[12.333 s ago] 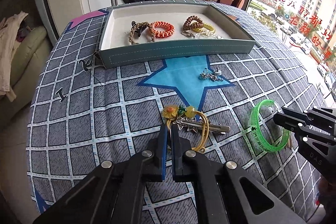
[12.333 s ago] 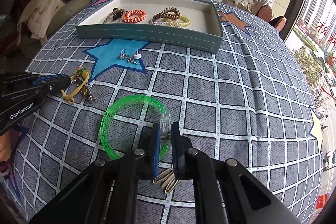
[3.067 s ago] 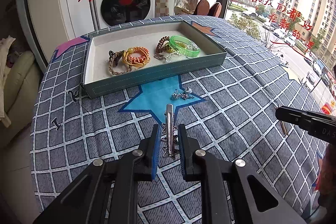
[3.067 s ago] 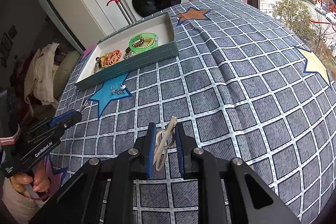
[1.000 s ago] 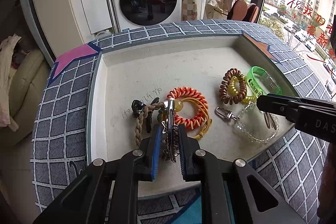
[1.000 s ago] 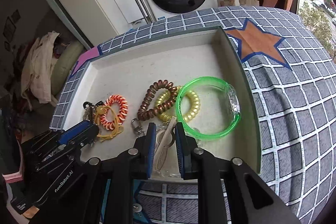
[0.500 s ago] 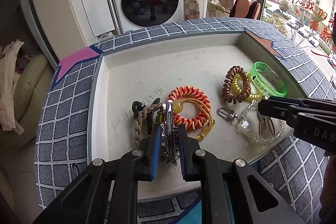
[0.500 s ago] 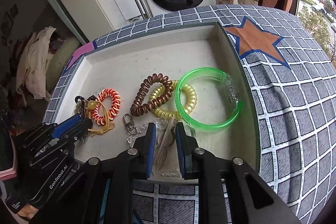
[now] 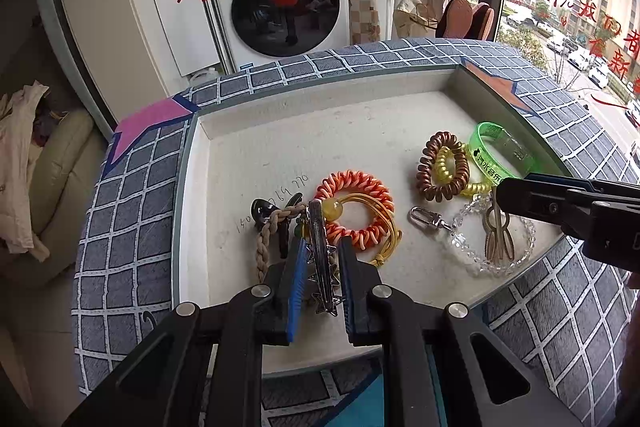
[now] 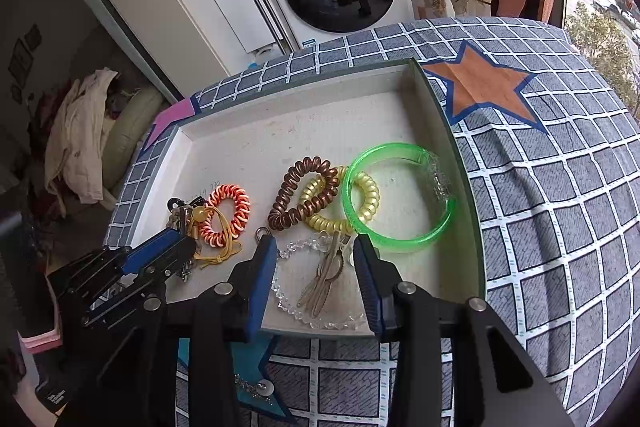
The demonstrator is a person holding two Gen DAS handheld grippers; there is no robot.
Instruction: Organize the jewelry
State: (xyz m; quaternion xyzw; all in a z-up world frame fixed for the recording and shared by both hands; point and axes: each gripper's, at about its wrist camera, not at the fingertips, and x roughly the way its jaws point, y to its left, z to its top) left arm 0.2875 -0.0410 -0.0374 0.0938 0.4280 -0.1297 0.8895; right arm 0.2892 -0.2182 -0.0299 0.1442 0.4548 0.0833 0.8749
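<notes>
A shallow tray (image 9: 188, 211) (image 10: 464, 187) on the checked tablecloth holds the jewelry. My left gripper (image 9: 322, 247) (image 10: 176, 247) stands open over the tray's near left, with a silver star hair clip (image 9: 320, 251) lying loose between its fingers. My right gripper (image 10: 314, 247) (image 9: 500, 195) is open wide over the near right; a gold-beige hair clip (image 10: 324, 279) (image 9: 498, 239) lies released on the clear bead bracelet (image 10: 320, 315). Also in the tray: orange coil tie (image 9: 354, 207), brown coil (image 10: 302, 193), yellow coil (image 10: 360, 203), green bangle (image 10: 400, 195), braided cord (image 9: 264, 239).
A silver earring piece (image 10: 252, 385) lies on the blue star of the tablecloth in front of the tray. A washing machine (image 9: 280, 3) stands behind the table. A sofa with clothes (image 10: 84, 139) is at the left. A window is at the right.
Both grippers have opened. The right one has let the gold-beige clip drop onto the bead bracelet; the left one has let go of the silver star clip in the tray.
</notes>
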